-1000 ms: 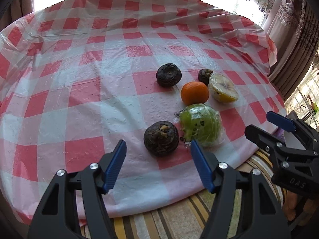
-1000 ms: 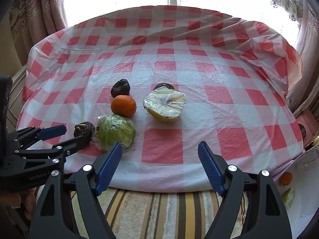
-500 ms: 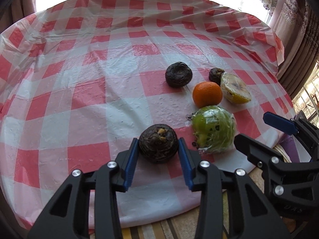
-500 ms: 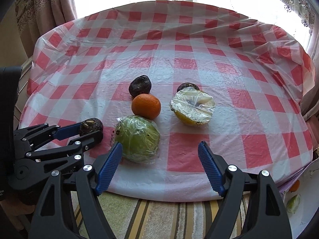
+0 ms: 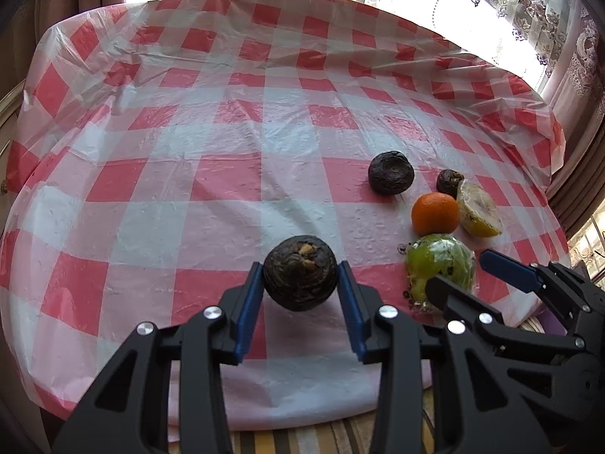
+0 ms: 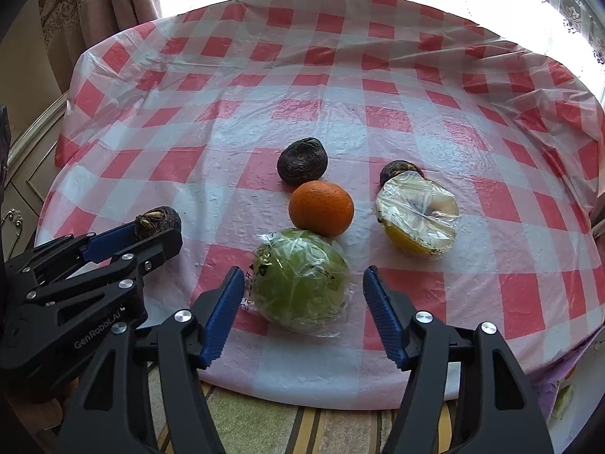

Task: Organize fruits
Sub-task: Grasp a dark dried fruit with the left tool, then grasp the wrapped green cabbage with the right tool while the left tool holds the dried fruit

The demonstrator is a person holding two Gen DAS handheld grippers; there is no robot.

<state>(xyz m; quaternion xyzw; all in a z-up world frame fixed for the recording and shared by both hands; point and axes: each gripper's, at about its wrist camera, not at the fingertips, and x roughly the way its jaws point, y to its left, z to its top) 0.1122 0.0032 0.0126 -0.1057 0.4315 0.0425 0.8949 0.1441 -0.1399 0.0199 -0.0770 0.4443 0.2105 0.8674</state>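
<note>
The left gripper (image 5: 300, 283) has its blue-padded jaws pinched on a dark, wrinkled round fruit (image 5: 300, 278) with a tan scar on top, which sits near the front edge of the counter (image 5: 227, 151) under its red-and-white checked plastic cloth. The right gripper (image 6: 300, 295) straddles a green round fruit wrapped in clear film (image 6: 300, 280); its jaws are closing, the fruit between them but the pads not yet pressing on it.

To do this step well, I would let the right jaws meet the green fruit at its widest part, square to it, so the slippery film does not let it squirt forward into the orange citrus fruit (image 6: 321, 208) just behind it — the two look to be touching. The left hand should lift straight up before carrying sideways.

Neither held fruit has a real long axis; both are near-spherical. The dark one's scarred end faces up and slightly toward the left camera. Beyond lie a film-wrapped yellow fruit half (image 6: 418, 219), cut face up and tilted, and two more dark fruits — one (image 6: 302, 160), another (image 6: 401, 172).
</note>
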